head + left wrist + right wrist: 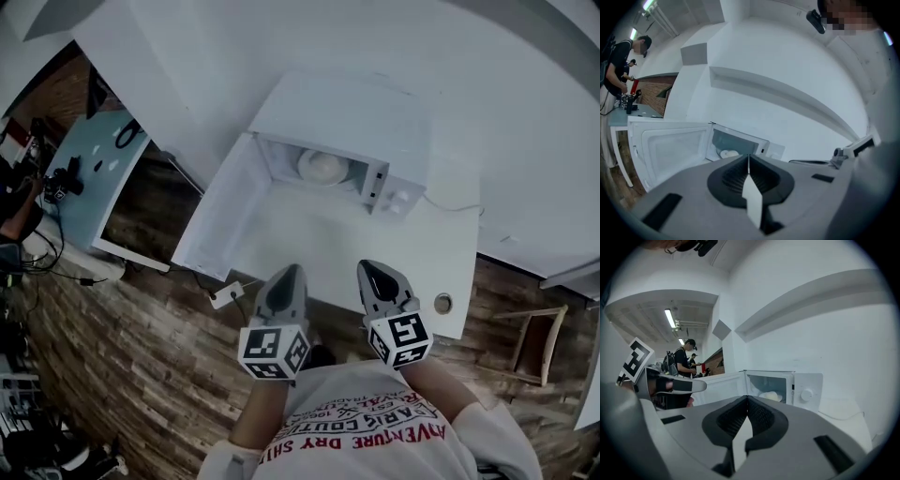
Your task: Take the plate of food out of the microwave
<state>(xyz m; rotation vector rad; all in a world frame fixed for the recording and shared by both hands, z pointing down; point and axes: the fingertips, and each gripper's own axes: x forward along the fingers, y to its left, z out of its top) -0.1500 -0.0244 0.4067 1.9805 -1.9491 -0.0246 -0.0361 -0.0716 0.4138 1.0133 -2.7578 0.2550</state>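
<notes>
Approach step: our left tool [289, 275] and right tool [375, 272] are clenched and empty, well short of the microwave [380, 117]. The plate [323, 167] sits inside, with the door [217, 217] open. Next we should unclench and reach in.

Food [325, 166] on the plate [304, 170] is too small to identify.

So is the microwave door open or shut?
Open. The door swings wide to the left, and the plate of food shows inside the microwave.
</notes>
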